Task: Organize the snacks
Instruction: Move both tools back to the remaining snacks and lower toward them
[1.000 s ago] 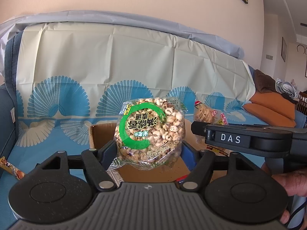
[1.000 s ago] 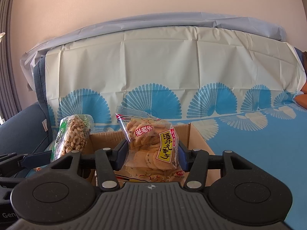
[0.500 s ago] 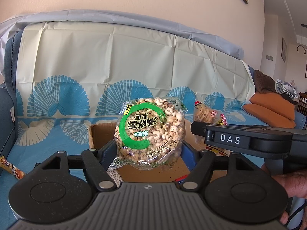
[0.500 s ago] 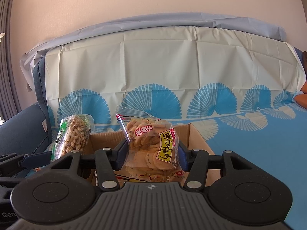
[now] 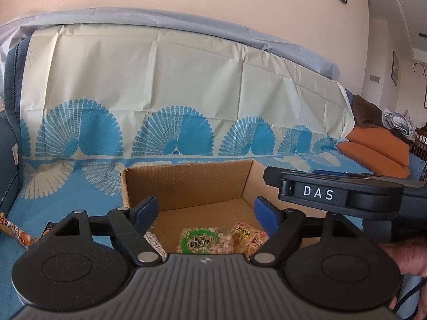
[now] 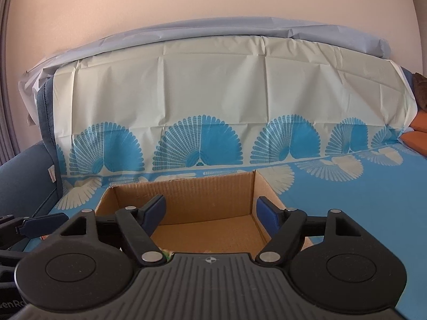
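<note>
An open cardboard box (image 5: pixel 186 184) (image 6: pixel 186 194) stands on the blue sofa cover. On its floor lie the green-ringed puffed-snack bag (image 5: pixel 204 244) and, to its right, the rice-cracker bag (image 5: pixel 248 236). A third white packet (image 5: pixel 154 242) lies at the box's left. My left gripper (image 5: pixel 206 210) hangs above the box, its jaws opening with nothing between them. My right gripper (image 6: pixel 210 210) also hangs over the box, jaws opening and empty. Its black body marked DAS (image 5: pixel 333 194) shows at the right of the left wrist view.
A wrapped snack (image 5: pixel 16 233) lies on the sofa seat at the far left. The sofa back carries a cream and blue fan-patterned sheet (image 5: pixel 173 93). Orange cushions (image 5: pixel 373 152) sit at the far right. A person's hand (image 5: pixel 408 256) grips the right gripper's handle.
Both grippers have let go. The puffed-snack bag and the cracker bag have dropped from between the jaws into the box. Neither hand has shifted.
</note>
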The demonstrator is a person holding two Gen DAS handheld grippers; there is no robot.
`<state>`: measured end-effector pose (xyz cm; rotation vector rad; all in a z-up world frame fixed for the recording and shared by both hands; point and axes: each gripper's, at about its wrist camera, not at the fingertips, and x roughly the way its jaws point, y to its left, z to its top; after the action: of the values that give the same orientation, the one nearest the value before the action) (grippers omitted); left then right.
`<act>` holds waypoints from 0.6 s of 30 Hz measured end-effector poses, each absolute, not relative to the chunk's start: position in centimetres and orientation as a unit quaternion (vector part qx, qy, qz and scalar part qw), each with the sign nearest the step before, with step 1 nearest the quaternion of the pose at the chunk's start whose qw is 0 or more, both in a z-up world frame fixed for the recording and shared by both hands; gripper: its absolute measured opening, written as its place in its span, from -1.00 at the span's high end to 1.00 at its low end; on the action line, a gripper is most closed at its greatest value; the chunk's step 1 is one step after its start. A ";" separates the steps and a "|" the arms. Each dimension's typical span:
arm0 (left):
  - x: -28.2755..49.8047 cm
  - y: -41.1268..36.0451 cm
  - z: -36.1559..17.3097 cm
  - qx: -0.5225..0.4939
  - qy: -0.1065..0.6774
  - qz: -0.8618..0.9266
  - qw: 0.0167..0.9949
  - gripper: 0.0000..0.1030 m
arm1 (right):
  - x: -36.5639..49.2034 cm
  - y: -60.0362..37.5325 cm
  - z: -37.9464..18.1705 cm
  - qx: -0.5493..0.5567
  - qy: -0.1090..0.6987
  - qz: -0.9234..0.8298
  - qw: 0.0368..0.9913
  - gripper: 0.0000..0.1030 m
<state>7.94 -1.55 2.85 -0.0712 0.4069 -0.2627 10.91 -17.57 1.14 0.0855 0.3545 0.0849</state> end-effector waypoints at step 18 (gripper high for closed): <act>9.2 7.2 2.9 -0.115 0.254 -0.027 0.960 0.40 | 10.4 -10.2 1.5 0.065 0.167 0.083 0.980 -0.47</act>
<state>9.24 7.17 2.88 -0.2339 0.5157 -0.0542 10.43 -10.21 1.52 0.1305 0.3361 0.1663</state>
